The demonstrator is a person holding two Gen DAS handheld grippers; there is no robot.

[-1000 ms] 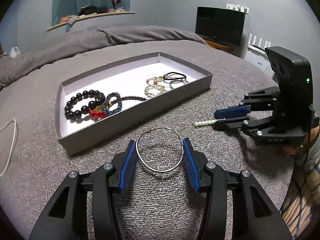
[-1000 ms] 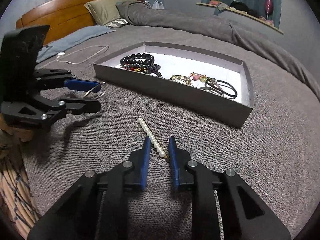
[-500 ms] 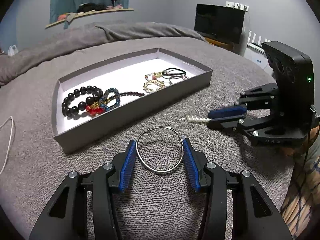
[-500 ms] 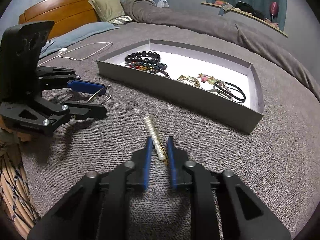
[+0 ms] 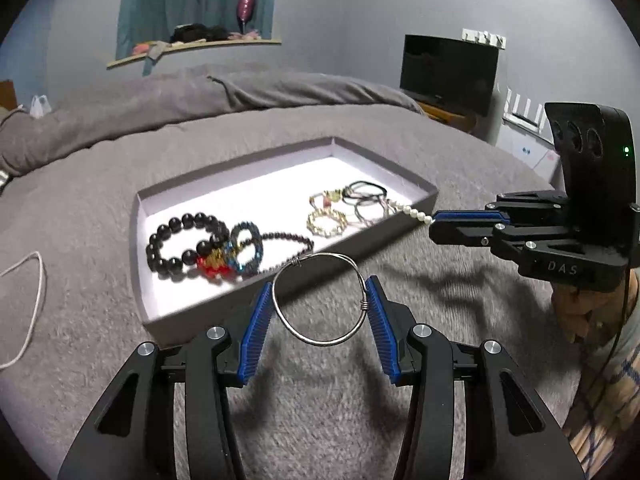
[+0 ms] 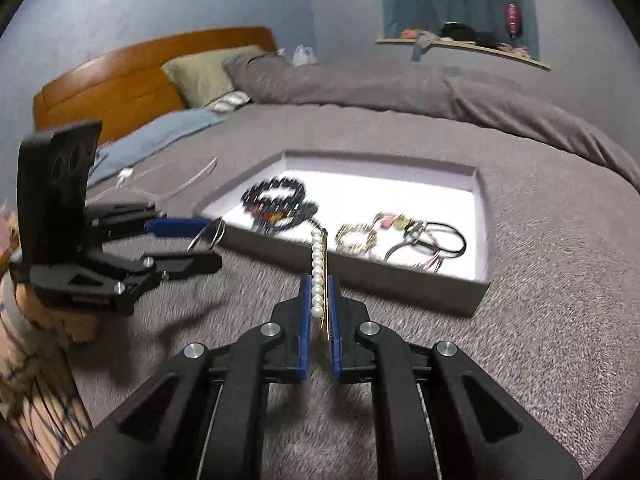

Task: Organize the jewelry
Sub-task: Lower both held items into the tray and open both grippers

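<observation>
Pearl clip (image 6: 318, 272) pinched in right tongs (image 6: 319, 312).

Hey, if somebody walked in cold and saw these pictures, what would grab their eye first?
Probably the shallow grey box with a white floor on the grey bed, holding beaded bracelets and hair ties. Next, the thin silver wire bangle held between the left gripper fingers in front of the box. Then the white pearl hair clip pinched in the right gripper, raised toward the box.

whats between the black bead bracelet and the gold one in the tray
In the left wrist view, a blue bead bracelet and a dark thin bead strand lie between black bracelet and gold one.
</observation>
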